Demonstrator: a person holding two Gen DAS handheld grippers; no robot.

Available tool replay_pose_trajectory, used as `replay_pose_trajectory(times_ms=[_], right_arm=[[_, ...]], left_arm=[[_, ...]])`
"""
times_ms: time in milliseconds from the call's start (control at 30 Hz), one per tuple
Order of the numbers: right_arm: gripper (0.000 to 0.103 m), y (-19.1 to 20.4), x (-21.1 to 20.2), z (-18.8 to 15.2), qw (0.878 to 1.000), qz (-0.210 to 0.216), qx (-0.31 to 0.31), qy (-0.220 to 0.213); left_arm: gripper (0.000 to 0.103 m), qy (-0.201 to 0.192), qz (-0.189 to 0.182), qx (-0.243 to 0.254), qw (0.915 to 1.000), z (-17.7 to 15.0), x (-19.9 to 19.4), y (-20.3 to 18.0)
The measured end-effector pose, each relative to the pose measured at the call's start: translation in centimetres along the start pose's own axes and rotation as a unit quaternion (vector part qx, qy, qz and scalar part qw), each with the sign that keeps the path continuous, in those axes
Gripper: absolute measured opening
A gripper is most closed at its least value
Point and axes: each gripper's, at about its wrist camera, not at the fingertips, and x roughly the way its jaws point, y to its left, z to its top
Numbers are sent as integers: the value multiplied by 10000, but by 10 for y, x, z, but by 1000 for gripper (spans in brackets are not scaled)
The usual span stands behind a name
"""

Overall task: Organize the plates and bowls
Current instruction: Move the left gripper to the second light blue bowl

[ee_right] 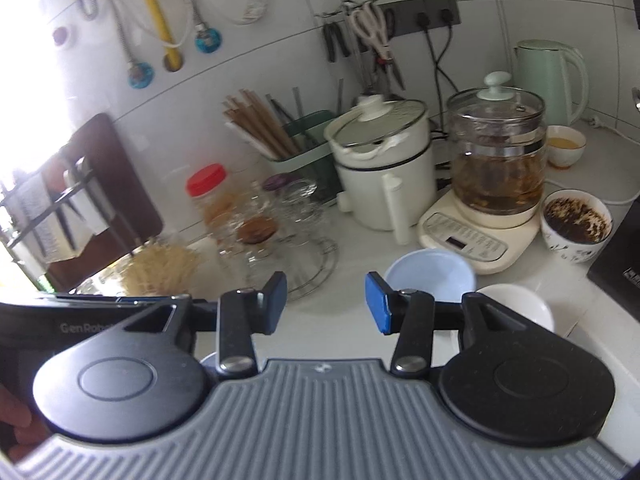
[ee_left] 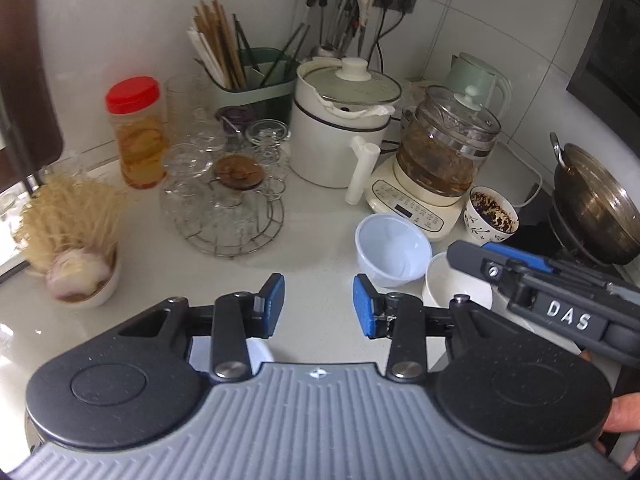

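Left wrist view: the left gripper (ee_left: 319,306) hangs over bare white table (ee_left: 312,236), its jaws spread with nothing between them. A small white rim shows just under its left finger, too hidden to identify. The right gripper (ee_right: 326,303) reaches in from the right side, its jaws likewise spread and empty; in the left wrist view its arm crosses above a white bowl (ee_left: 448,284). Just beyond that bowl, touching or nearly touching it, sits a pale blue bowl (ee_left: 393,249), both empty and upright. Behind them stands a cream kettle base carrying a glass teapot (ee_left: 444,148) of brown liquid, and beside it toward the right edge a patterned bowl (ee_left: 491,216) with dark residue. Near the left edge a bowl holds garlic and a straw-coloured brush (ee_left: 68,216). Further back are a wire rack of glass cups (ee_left: 228,196), a red-lidded jar (ee_left: 138,132), a white lidded pot (ee_left: 344,120), and a chopstick holder (ee_left: 256,80) against the wall.
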Motion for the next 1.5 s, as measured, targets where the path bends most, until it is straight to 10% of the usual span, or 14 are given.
replay_pose_trajectory(times_ms=[1033, 1500], right_arm=[[46, -117, 102, 24, 9925, -247, 49, 1193], [45, -122, 155, 36, 9854, -350, -11, 1664]], left_arm=[[50, 860, 323, -826, 9923, 24, 158, -2], [51, 1036, -187, -1409, 9844, 38, 201, 12]])
